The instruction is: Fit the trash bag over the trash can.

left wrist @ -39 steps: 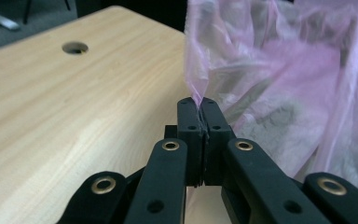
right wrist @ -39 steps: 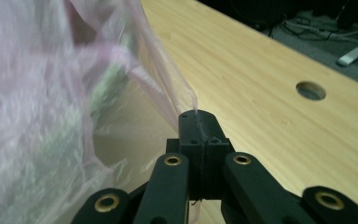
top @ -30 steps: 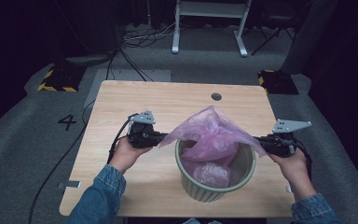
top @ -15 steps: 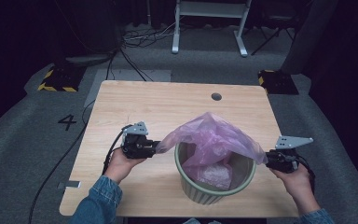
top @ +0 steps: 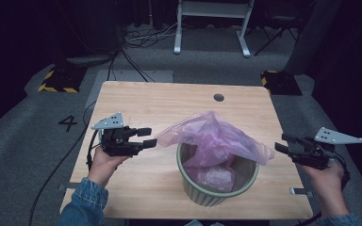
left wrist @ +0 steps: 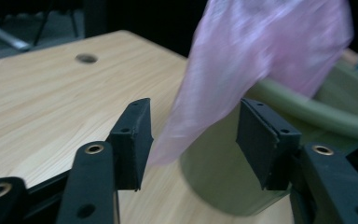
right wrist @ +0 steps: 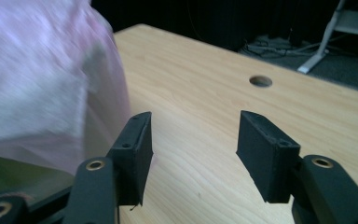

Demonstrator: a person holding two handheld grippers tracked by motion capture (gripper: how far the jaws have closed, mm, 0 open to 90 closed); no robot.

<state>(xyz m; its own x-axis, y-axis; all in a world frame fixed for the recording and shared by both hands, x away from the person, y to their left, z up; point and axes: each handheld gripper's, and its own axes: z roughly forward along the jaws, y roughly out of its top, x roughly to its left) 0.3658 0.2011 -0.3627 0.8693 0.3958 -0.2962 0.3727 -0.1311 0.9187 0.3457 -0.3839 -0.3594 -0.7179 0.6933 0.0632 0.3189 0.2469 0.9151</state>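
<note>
One pink plastic bag (top: 214,139) sits in one pale green ribbed bin (top: 217,181) at the near middle of the wooden table (top: 169,101), its loose upper part billowing above the rim and hanging over it on the left and right. One more crumpled pink wad lies inside the bin.

Two grippers flank it. The left gripper (top: 146,137), just left of the bag, has just been opening its jaws; they stand well apart with a bag corner (left wrist: 186,135) between them, unpressed. The right gripper (top: 285,142), just right of the bag, has also just been opening, with nothing between its jaws.

One round hole (top: 218,97) marks the table's far side.
</note>
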